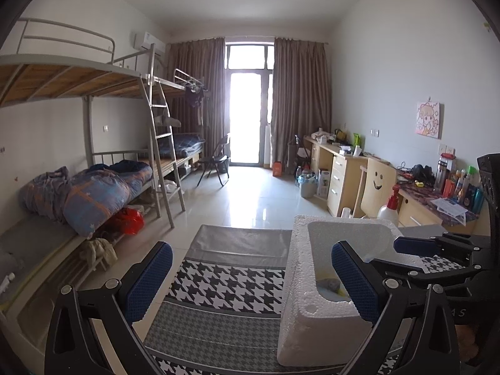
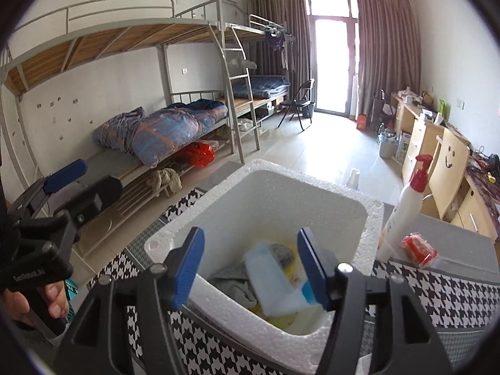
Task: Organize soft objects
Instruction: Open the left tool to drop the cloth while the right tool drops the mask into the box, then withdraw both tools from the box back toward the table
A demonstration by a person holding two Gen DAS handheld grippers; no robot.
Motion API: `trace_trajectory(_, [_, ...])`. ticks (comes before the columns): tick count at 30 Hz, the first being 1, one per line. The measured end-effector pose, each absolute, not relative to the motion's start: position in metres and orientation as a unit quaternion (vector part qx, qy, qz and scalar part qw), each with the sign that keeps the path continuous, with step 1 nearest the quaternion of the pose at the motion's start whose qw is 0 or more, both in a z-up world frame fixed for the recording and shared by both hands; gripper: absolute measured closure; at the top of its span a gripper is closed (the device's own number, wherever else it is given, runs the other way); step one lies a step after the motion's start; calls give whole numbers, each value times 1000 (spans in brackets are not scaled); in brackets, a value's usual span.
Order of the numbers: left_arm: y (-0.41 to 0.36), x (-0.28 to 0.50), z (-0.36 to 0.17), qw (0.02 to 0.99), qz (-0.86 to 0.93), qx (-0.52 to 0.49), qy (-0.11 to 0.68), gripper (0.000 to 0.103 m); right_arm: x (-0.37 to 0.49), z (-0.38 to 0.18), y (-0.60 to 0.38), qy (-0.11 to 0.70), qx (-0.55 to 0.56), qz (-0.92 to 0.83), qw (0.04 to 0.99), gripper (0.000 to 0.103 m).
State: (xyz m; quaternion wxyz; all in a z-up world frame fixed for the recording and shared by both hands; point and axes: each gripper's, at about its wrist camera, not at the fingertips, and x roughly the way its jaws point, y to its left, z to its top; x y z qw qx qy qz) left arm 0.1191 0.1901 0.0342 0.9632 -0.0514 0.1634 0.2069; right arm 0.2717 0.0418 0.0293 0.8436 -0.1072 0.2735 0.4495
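Soft objects (image 2: pixel 275 281) lie heaped on the floor of the white foam box (image 2: pixel 259 168), directly below and ahead of the right gripper (image 2: pixel 250 265); its jaws stand apart over the box mouth, nothing pressed between the pads, and a pale blue packet, blurred, lies tilted in the gap with its long axis running from upper left to lower right. The right gripper is judged the nearer for any further placement; the left gripper (image 1: pixel 250 281) hovers beside the box, jaws wide and empty, its right finger overlapping the near wall. Right wrist view shows the box contents, a pump bottle (image 2: pixel 406 206) and a red packet (image 2: pixel 418 250) just beside the box; left wrist view shows only a sliver of the contents.
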Motion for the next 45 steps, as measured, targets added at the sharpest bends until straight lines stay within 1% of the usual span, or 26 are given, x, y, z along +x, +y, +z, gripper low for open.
trace_trajectory(6, [189, 117, 36, 964, 206, -51, 160, 1, 271, 32, 38, 269, -108, 446, 847, 36])
trace_trajectory(8, [189, 116, 37, 964, 205, -52, 160, 1, 271, 32, 36, 266, -108, 442, 850, 30])
trace_trajectory(9, [189, 116, 37, 964, 205, -51, 160, 1, 270, 32, 34, 263, -106, 440, 852, 22])
trace_trajectory(10, [188, 116, 37, 964, 205, -50, 160, 1, 269, 33, 32, 260, -102, 439, 854, 17])
trace_trajectory(13, [187, 115, 38, 965, 203, -50, 161, 1, 266, 36, 26, 252, -94, 440, 857, 13])
trace_trajectory(45, [142, 113, 54, 977, 154, -27, 146, 1, 252, 52, -44, 221, -46, 405, 886, 12])
